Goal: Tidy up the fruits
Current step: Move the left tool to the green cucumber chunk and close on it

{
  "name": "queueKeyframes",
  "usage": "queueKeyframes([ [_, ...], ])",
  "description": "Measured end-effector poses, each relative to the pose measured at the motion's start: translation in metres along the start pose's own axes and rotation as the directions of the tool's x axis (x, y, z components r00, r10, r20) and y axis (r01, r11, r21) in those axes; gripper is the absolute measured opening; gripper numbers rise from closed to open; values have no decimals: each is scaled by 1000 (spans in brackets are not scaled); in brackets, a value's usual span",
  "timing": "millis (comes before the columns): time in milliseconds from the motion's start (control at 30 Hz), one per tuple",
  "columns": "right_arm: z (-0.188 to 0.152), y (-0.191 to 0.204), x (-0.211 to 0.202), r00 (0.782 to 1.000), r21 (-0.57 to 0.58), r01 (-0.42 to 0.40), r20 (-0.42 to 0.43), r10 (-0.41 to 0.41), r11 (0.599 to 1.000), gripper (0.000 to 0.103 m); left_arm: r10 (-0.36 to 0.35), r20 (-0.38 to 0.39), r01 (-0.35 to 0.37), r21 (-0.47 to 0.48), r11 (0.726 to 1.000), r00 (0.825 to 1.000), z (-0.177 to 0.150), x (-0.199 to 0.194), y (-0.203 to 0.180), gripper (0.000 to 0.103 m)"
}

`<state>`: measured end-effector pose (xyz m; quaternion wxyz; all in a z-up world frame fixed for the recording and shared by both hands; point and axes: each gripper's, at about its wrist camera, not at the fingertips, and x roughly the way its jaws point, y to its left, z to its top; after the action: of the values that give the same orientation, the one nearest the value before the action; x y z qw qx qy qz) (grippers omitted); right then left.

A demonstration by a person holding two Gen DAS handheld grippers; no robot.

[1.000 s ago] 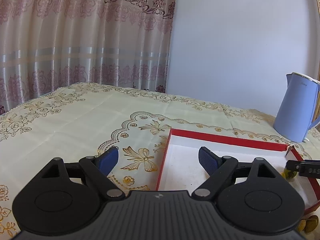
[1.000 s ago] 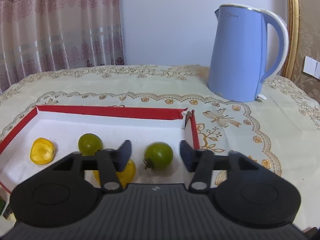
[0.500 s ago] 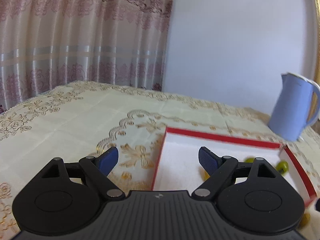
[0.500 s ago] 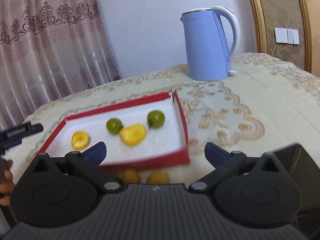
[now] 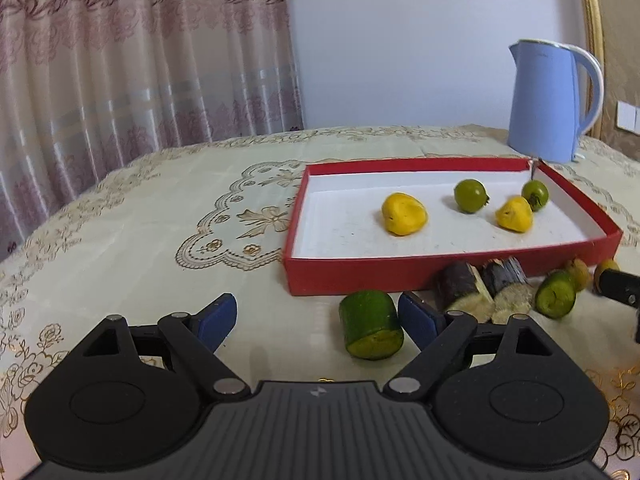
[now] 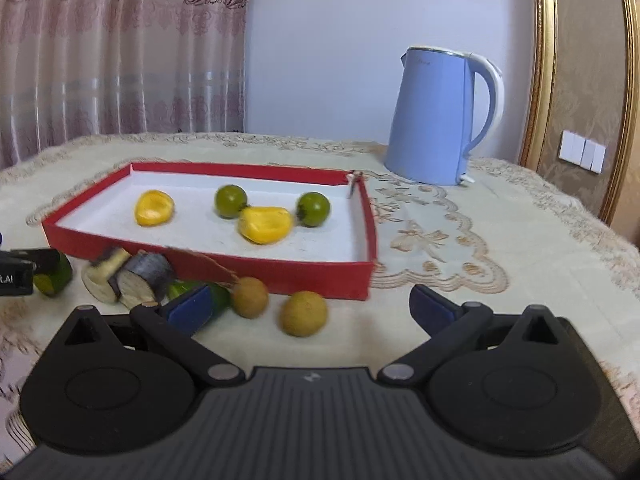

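Four fruits are lying in the red tray (image 6: 208, 268); both claws (image 5: 316, 318) (image 6: 310, 304), wide open and empty, are facing loose pieces (image 6: 302, 314) waiting on the bench (image 6: 500, 280).

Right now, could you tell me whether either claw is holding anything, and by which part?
Nothing is held. The left claw is open above the tablecloth, with the green cut cylinder piece beside its right finger. The right claw is open too, empty.
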<state>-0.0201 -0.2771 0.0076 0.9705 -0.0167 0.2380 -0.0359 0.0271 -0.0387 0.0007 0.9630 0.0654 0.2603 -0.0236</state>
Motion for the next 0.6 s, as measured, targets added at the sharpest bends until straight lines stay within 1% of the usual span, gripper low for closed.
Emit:
queueKeyframes([
  [133, -1, -19, 0, 996, 106, -84, -5, 85, 991, 103, 4, 9, -4, 34, 999, 1000, -2, 1, -7, 88],
  [267, -2, -26, 7, 996, 156, -81, -31, 87, 984, 103, 25, 8, -25, 74, 997, 1000, -4, 3, -16, 88],
  [367, -4, -26, 8, 995, 165, -85, -32, 92, 983, 103, 70, -44, -65, 115, 991, 997, -2, 15, -24, 89],
  [500, -4, -27, 8, 995, 169, -88, -28, 94, 982, 103, 63, -60, -58, 87, 994, 996, -1, 18, -18, 88],
  [600, -4, -28, 8, 996, 179, -81, -32, 88, 981, 103, 35, -76, -33, 29, 999, 996, -1, 20, -8, 88],
])
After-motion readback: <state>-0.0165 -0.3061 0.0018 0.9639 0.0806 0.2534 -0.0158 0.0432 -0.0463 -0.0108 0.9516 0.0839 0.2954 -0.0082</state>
